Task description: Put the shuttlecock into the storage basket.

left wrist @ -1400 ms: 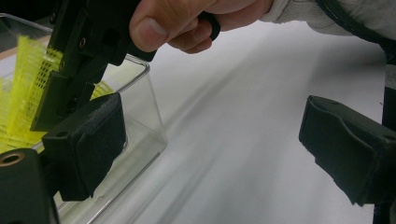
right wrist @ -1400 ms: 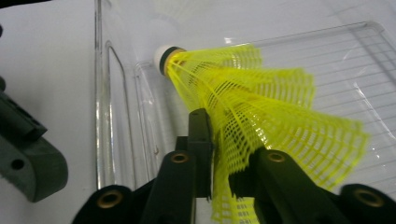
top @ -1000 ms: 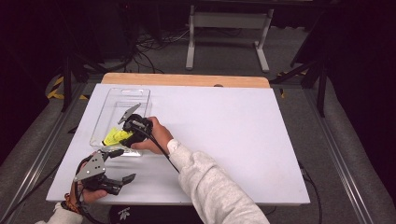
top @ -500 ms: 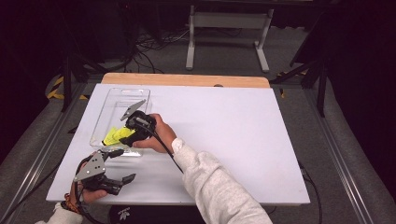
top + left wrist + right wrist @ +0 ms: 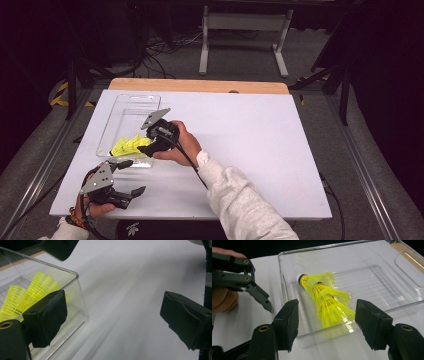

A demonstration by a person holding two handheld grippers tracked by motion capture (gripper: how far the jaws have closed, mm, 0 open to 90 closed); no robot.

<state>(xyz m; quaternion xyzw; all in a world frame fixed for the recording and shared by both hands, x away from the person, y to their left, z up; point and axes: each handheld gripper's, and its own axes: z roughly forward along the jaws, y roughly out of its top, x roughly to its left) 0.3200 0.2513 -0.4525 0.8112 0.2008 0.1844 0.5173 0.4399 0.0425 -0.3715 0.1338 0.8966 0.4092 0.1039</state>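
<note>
Seeing two yellow shuttlecocks (image 5: 324, 300) nested in clear tray (image 5: 131, 102) at table (image 5: 260, 130) left; we judge they're parked there. R gripper (image 5: 327, 322) at the tray's near wall, jaws wide, empty. L gripper (image 5: 127, 177) near tray corner, also wide, prob idle.

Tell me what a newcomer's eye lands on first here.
The bright yellow plastic mesh shuttlecocks stand out, lying nested in the near end of the clear plastic tray at the white table's left. The right gripper hangs just before them, jaws open, while the left gripper waits open nearer the table's front edge.
</note>
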